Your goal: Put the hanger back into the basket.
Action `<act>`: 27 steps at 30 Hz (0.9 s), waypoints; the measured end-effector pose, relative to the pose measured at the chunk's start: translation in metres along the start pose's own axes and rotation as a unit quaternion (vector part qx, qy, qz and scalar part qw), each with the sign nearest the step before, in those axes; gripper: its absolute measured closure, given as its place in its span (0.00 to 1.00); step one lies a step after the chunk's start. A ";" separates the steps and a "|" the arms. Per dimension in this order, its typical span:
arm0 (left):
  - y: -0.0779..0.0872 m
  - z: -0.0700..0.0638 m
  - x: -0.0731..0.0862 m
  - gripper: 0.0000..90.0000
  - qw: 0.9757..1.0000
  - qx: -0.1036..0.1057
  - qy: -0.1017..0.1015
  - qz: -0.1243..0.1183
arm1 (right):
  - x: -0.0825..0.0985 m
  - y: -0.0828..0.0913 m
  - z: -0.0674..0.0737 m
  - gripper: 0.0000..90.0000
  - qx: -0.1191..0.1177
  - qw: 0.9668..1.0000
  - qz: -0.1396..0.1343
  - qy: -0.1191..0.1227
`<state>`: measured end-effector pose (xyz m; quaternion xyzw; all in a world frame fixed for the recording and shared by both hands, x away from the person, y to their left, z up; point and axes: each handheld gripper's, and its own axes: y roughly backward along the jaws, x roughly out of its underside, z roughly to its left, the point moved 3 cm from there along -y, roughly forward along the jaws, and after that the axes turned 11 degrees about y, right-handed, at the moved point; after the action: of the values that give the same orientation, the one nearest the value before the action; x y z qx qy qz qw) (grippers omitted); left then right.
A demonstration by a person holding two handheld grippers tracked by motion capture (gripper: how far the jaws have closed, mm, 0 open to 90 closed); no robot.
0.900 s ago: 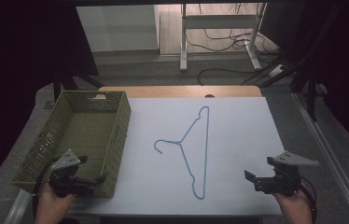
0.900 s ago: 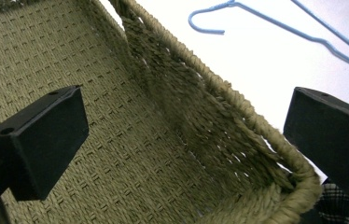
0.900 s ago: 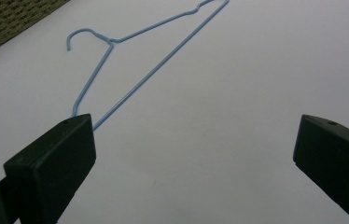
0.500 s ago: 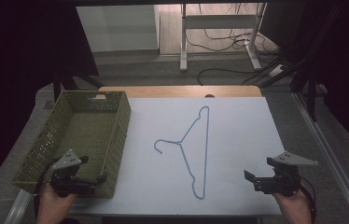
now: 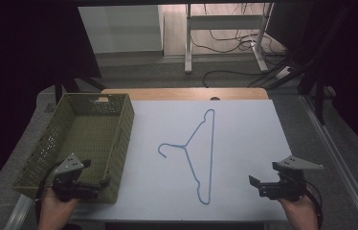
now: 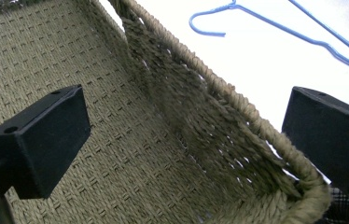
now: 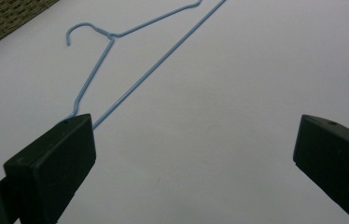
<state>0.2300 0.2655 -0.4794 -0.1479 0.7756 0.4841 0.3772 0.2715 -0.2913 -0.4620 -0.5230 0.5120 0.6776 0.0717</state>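
Dark room, black on the left and right sides. Wooden table (image 5: pixel 182 94) topped with a white sheet (image 5: pixel 244 143). Grey carpet floor (image 5: pixel 167 74) beyond it. White metal desk frame (image 5: pixel 225 21) at the back with loose black cables (image 5: pixel 229 43) on a lit, pale floor patch. Metal rail (image 5: pixel 335 148) along the right.

One blue wire hanger (image 5: pixel 199 153), one woven basket (image 5: pixel 48 143), two hand-held grippers.

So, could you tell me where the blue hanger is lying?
In the high view, the blue hanger lies flat mid-table on the white sheet, right of the woven basket.
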 end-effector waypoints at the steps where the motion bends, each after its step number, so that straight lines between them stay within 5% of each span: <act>1: 0.000 -0.001 -0.001 0.01 1.000 0.002 0.001 -0.002 | -0.001 0.000 0.001 0.00 0.000 1.000 0.000 0.001; 16: -0.001 -0.017 -0.013 0.01 1.000 0.019 -0.006 -0.009 | -0.013 -0.005 0.009 0.00 -0.003 1.000 -0.001 0.026; 27: -0.004 -0.030 -0.025 0.00 0.999 0.035 -0.014 -0.019 | -0.019 -0.011 0.013 0.00 -0.016 1.000 0.007 0.018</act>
<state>0.2363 0.2347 -0.4566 -0.1423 0.7838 0.4517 0.4017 0.2786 -0.2673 -0.4546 -0.5322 0.5059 0.6770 0.0493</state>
